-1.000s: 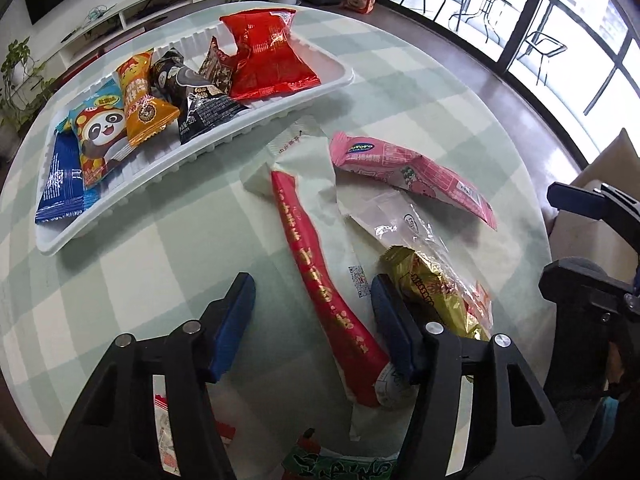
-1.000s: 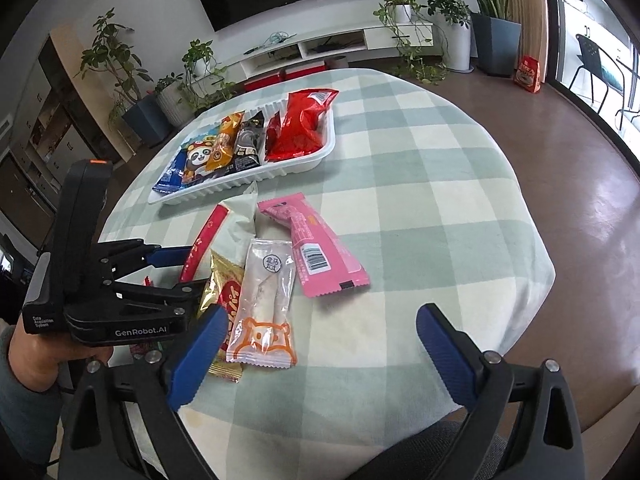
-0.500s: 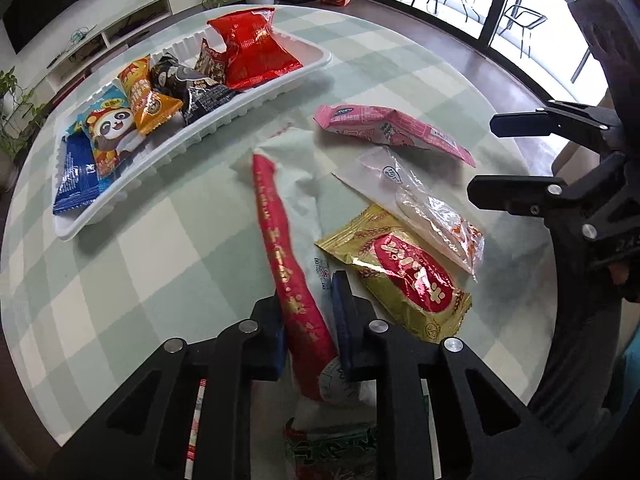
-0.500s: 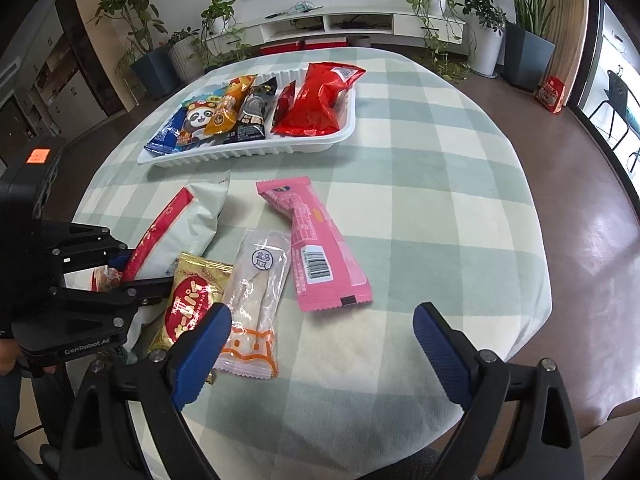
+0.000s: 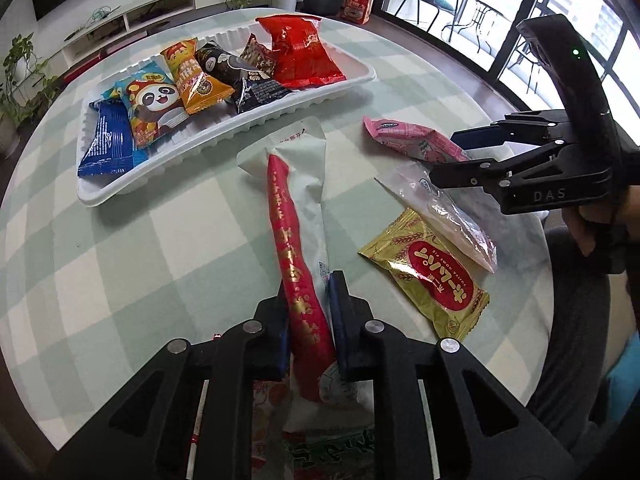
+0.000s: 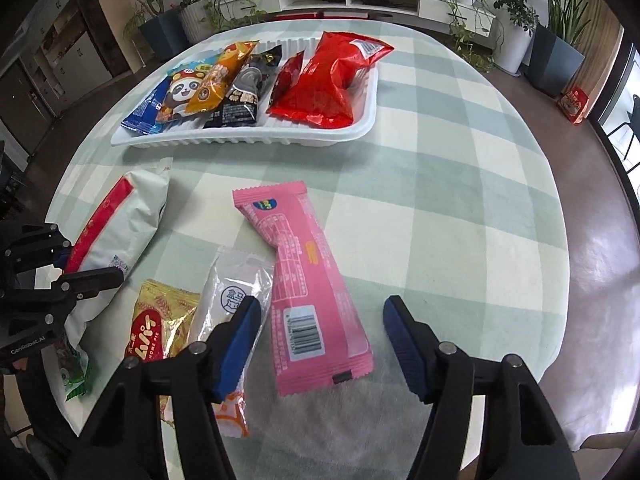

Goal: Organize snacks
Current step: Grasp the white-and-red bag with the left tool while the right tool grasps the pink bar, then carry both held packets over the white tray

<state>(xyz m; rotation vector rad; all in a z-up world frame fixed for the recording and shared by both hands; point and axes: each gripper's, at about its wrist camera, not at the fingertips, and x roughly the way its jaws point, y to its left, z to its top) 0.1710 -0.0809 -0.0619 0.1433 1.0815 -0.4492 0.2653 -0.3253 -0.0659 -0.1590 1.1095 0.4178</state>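
From the left wrist, we see our left tool (image 5: 309, 320) clamped on the near end of the white bag (image 5: 304, 184), its pads pinching the red stripe that runs along the bag. The bag stretches straight ahead of the tool toward the tray (image 5: 224, 136), which lies beyond the bag's far tip and already holds a row of packets. We judge the bag light and puffy, a soft film that crumples; held by one end it will likely sag and swing, so a pinch on the sealed end would hold better than the air-filled middle. Right of the tool lie the gold packet (image 5: 430, 272), the clear packet (image 5: 448, 208) and, further off, the pink packet (image 5: 416, 140), with the right tool (image 5: 452, 158) hanging over them.

From the right wrist, our right tool (image 6: 316, 324) has just been closing, yet its jaws still stand apart with the lower half of the pink packet (image 6: 308, 280) between them, neither pad pressing on it. The left pad rests over the clear packet (image 6: 232, 292), which overlaps the pink one's edge. The pink packet looks flat, slick and light; we would squeeze it across its width near the barcode, taking care not to catch the clear film too. The tray (image 6: 256, 136) sits well ahead on the counter (image 6: 460, 200).
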